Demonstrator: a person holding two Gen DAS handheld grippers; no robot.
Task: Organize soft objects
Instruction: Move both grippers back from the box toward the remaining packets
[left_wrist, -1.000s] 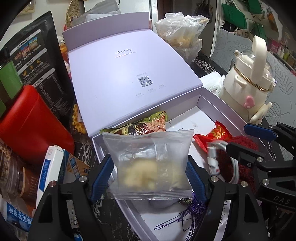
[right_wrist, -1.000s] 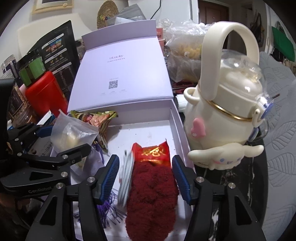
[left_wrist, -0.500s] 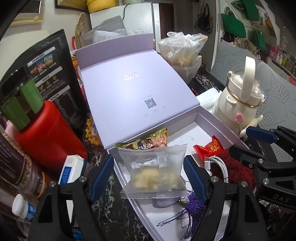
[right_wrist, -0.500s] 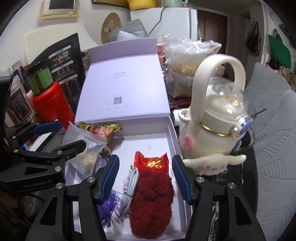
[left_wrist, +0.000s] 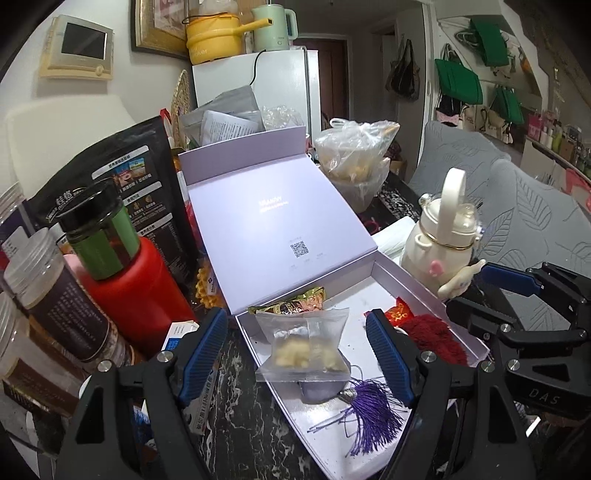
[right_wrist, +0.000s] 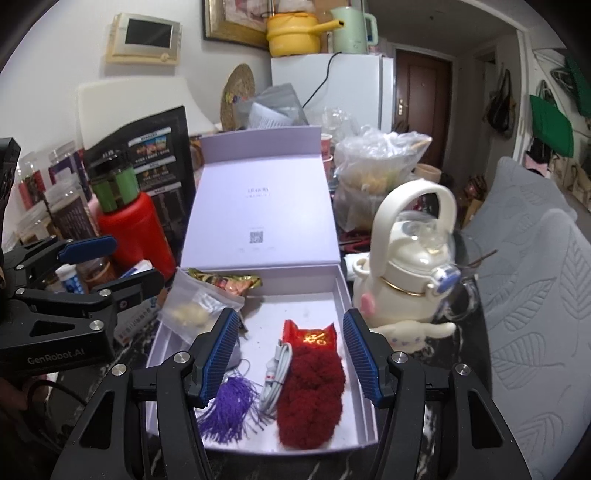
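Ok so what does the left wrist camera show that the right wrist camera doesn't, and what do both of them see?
Only the left wrist view shows the blue-and-white carton beside the box's left wall, right under the left hand-held gripper.

Only the right wrist view shows the coiled white cable plainly, lying against the dark red fuzzy item, and the bottle's blue-and-white side button.

Both show the open lilac box, the clear snack pouch, the purple tassel, the red packet and the cream cartoon bottle. Both grippers stand open, holding nothing.
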